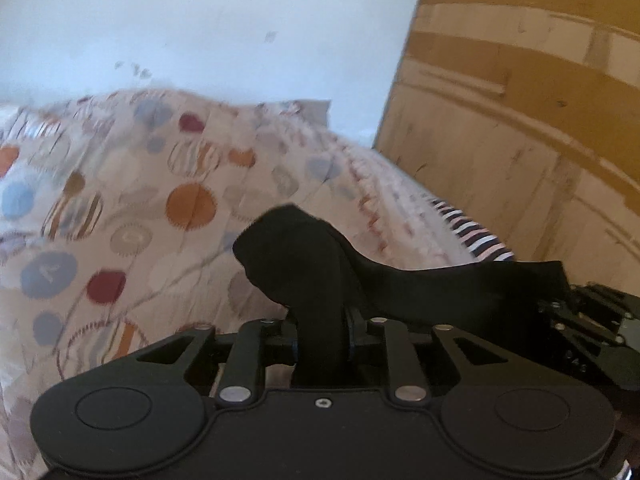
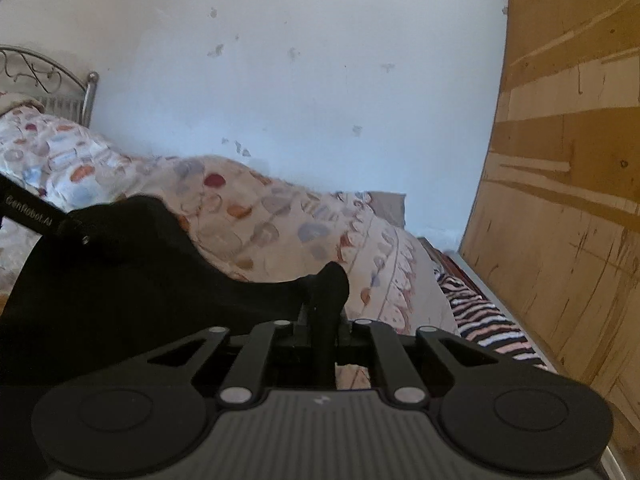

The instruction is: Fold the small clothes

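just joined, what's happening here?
A person holds a gripper in each hand, and both clamp one black garment above a bed with a patterned quilt. The left gripper pinches one end, the right gripper the other. The cloth hangs between them, not yet laid flat or folded.

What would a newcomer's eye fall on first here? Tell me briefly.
First, the black garment stretched between both grippers, one end bunched in the left gripper, the other pinched in the right gripper. Behind it, the quilt with coloured circles covers the bed against the white wall. At right stand a wooden panel and a striped cloth at its foot.
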A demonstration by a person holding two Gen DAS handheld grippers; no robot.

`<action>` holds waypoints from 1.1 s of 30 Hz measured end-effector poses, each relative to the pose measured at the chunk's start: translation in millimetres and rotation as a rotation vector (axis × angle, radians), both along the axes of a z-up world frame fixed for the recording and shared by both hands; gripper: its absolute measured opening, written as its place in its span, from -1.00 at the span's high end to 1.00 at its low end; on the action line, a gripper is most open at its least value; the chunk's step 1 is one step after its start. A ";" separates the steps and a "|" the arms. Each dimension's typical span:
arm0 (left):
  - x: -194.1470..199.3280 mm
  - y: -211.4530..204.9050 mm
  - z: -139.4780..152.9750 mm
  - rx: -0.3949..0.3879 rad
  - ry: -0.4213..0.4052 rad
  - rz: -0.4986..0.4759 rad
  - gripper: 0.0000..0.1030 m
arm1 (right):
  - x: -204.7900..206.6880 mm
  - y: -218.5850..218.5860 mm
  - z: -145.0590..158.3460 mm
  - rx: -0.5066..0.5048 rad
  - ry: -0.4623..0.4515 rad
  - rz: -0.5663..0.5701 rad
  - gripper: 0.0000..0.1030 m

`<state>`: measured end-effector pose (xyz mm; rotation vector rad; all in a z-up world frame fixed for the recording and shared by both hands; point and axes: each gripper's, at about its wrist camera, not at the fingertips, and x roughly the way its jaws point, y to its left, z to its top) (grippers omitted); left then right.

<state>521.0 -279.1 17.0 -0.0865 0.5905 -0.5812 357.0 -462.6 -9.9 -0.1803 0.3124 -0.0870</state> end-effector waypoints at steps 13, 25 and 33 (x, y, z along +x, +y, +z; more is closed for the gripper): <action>-60.0 32.7 54.8 -0.020 -0.108 0.125 -0.96 | -35.0 -31.4 56.7 0.070 -0.061 -0.115 -0.61; -182.9 66.1 129.4 -0.008 -0.224 0.156 -0.99 | -150.4 -6.3 137.0 0.181 -0.182 -0.064 -1.00; -270.1 92.1 126.7 -0.002 -0.272 0.164 -0.99 | -236.6 26.4 137.1 0.221 -0.213 -0.013 -1.00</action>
